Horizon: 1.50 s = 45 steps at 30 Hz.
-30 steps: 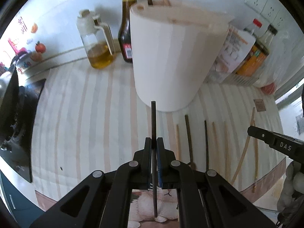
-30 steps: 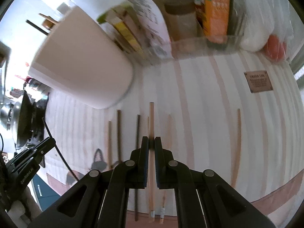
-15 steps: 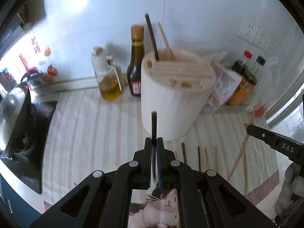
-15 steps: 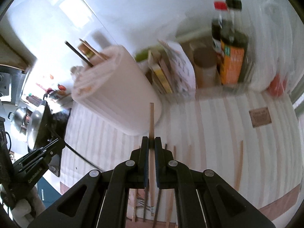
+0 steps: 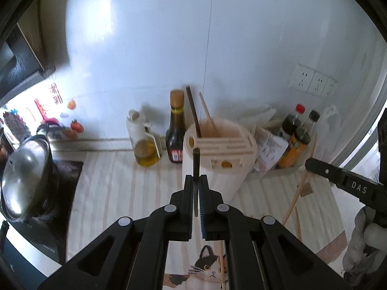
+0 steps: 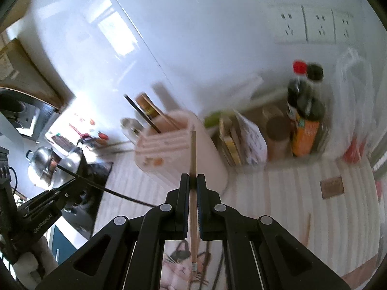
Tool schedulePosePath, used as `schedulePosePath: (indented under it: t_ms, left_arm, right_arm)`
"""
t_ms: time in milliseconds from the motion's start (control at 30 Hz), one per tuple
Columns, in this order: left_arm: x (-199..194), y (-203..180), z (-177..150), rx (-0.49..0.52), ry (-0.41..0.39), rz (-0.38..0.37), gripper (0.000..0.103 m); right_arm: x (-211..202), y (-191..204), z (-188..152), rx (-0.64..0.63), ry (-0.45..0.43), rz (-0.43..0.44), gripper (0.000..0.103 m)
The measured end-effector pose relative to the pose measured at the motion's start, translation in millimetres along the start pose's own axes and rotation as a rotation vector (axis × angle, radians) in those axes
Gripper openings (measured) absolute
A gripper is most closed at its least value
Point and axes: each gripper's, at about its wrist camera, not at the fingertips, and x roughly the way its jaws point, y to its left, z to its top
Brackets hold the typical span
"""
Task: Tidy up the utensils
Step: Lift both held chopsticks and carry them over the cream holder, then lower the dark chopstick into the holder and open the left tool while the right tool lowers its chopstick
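My left gripper (image 5: 196,178) is shut on a dark chopstick (image 5: 196,162), held high above the counter, its tip pointing toward the white utensil holder (image 5: 217,166). My right gripper (image 6: 193,177) is shut on a light wooden chopstick (image 6: 193,152), also raised, in front of the same holder (image 6: 169,159). The holder has a slotted top with two chopsticks (image 5: 193,111) standing in it. The right gripper (image 5: 348,183) with its chopstick shows at the right of the left wrist view; the left gripper (image 6: 55,195) shows at lower left of the right wrist view.
An oil jug (image 5: 145,145) and a dark sauce bottle (image 5: 176,130) stand left of the holder. Bottles and packets (image 5: 295,140) fill a tray on its right. A steel pot (image 5: 24,176) sits on the stove at left. A loose chopstick (image 6: 307,227) lies on the striped counter.
Both grippers have lifted up and away from the counter with their chopsticks; the holder now looks smaller and is seen from above, and the row of loose chopsticks has dropped out of sight.
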Motion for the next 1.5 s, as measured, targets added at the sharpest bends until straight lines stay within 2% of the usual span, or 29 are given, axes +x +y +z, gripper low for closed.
schedulePosePath:
  t_ms: [400, 833, 967, 1100, 1500]
  left_arm:
    - [-40, 1, 40, 0.022, -0.101, 0.026, 0.002]
    - [-68, 15, 104, 0.000, -0.200, 0.033, 0.002]
    - [-66, 18, 123, -0.018, -0.216, 0.016, 0.002]
    - [-53, 21, 137, -0.039, -0.191, -0.023, 0.002]
    - [8, 20, 159, -0.065, -0.125, -0.034, 0.002]
  right_arm:
    - [-29, 51, 58, -0.101, -0.116, 0.066, 0.006]
    - [-47, 85, 124, -0.155, -0.225, 0.064, 0.006]
    - [-47, 90, 141, -0.161, -0.249, 0.042, 0.006]
    - [-39, 93, 151, -0.168, -0.262, 0.018, 0.006]
    - [19, 84, 171, -0.152, -0.258, -0.074, 0.006]
